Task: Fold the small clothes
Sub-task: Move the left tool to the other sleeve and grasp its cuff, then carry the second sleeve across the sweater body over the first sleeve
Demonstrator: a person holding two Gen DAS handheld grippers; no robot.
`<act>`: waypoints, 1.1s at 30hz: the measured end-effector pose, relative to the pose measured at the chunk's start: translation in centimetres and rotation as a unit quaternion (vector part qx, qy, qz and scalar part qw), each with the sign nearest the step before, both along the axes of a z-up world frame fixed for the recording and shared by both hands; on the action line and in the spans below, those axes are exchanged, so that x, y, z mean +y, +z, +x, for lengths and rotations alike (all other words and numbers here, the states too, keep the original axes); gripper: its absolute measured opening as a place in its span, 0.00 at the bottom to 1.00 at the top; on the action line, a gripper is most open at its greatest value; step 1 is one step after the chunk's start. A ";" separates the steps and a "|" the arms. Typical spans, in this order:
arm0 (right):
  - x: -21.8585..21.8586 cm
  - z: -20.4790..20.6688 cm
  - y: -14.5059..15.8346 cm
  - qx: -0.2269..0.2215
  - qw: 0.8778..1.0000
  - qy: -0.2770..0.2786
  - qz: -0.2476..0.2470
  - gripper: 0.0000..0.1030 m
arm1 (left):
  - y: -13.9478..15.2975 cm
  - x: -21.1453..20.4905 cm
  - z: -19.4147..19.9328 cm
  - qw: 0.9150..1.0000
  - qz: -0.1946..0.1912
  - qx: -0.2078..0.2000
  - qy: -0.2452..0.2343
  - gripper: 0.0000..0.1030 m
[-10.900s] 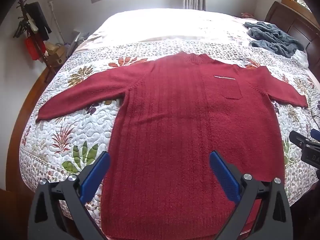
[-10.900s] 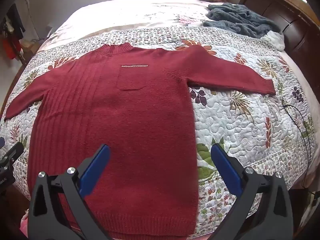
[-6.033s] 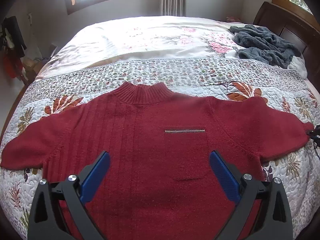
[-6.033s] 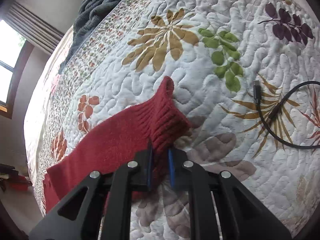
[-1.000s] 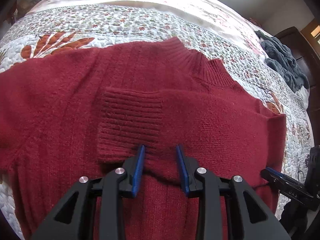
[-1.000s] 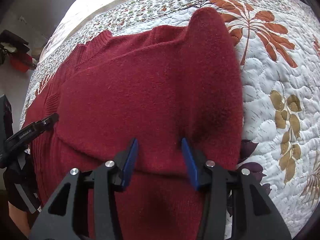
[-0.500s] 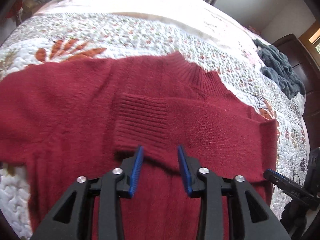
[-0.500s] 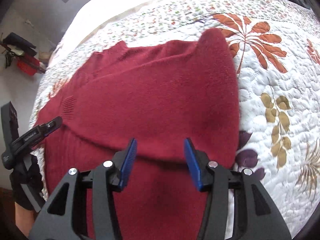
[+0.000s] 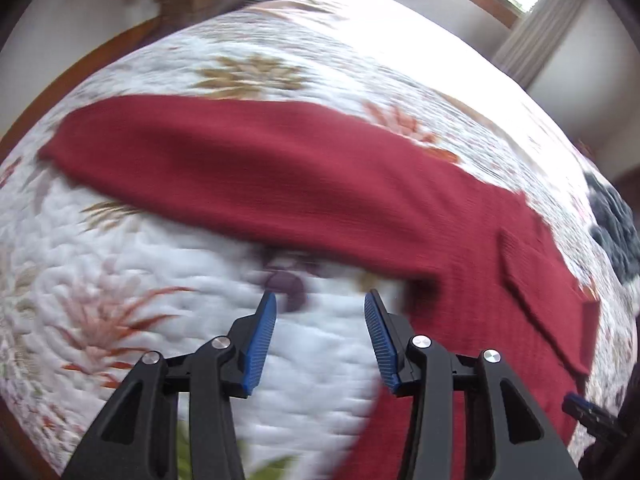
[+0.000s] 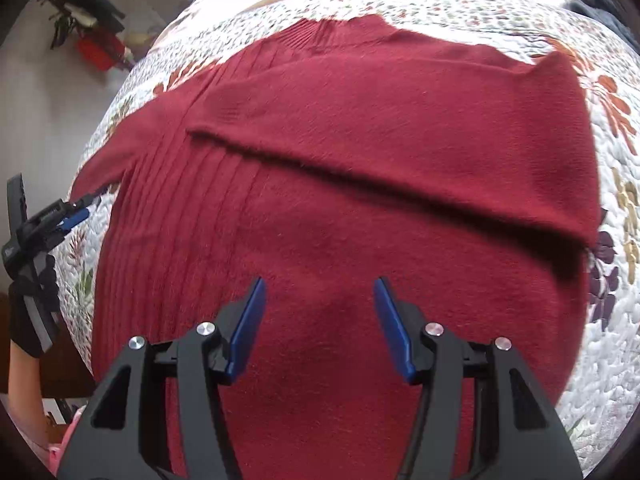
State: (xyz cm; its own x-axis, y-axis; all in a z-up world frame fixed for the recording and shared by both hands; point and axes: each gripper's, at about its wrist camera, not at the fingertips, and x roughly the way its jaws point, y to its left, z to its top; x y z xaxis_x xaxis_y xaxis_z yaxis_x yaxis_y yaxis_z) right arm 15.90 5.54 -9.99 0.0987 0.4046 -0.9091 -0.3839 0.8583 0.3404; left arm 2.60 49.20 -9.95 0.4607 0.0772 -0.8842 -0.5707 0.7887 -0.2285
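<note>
A dark red knit sweater [image 10: 344,216] lies flat on the floral quilt [image 10: 612,320]. Its right sleeve [image 10: 400,128] is folded across the chest, cuff toward the left. The left sleeve [image 9: 240,176] still stretches out straight over the quilt, blurred in the left wrist view. My left gripper [image 9: 318,336] is open and holds nothing, hovering over bare quilt below that sleeve, beside the sweater's side edge. My right gripper [image 10: 318,320] is open and holds nothing above the sweater's lower body. The left gripper [image 10: 80,206] also shows at the left edge of the right wrist view, near the left sleeve.
A dark grey blanket [image 9: 612,224] lies bunched at the far right of the bed. A gloved hand [image 10: 32,312] holds the left gripper. A coat rack with a red bag [image 10: 96,48] stands by the wall beyond the bed's wooden frame [image 9: 100,60].
My left gripper has swung left, off the folded cuff to the quilt beneath the outstretched left sleeve. The right gripper has pulled back toward the hem and opened a little wider.
</note>
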 end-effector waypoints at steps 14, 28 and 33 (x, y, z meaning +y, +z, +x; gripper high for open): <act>1.6 0.4 -3.2 0.015 1.000 0.001 -0.017 0.55 | -2.8 16.9 -6.2 0.968 -0.085 -0.106 0.213 0.45; 2.1 0.5 -3.7 0.011 1.000 0.008 -0.019 0.58 | -4.4 21.3 -4.0 0.954 -0.105 -0.149 0.239 0.43; 2.3 0.5 -3.8 0.010 1.000 0.009 -0.017 0.58 | -4.1 21.7 -3.5 0.955 -0.098 -0.141 0.241 0.23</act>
State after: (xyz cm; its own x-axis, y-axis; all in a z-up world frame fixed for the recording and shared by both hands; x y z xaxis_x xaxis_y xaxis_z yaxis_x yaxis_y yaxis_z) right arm 16.40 7.83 -13.77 0.0724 0.3746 -0.9244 -0.3927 0.8626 0.3188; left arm -0.91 70.94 -14.03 0.6355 0.1859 -0.7494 -0.7505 0.3768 -0.5429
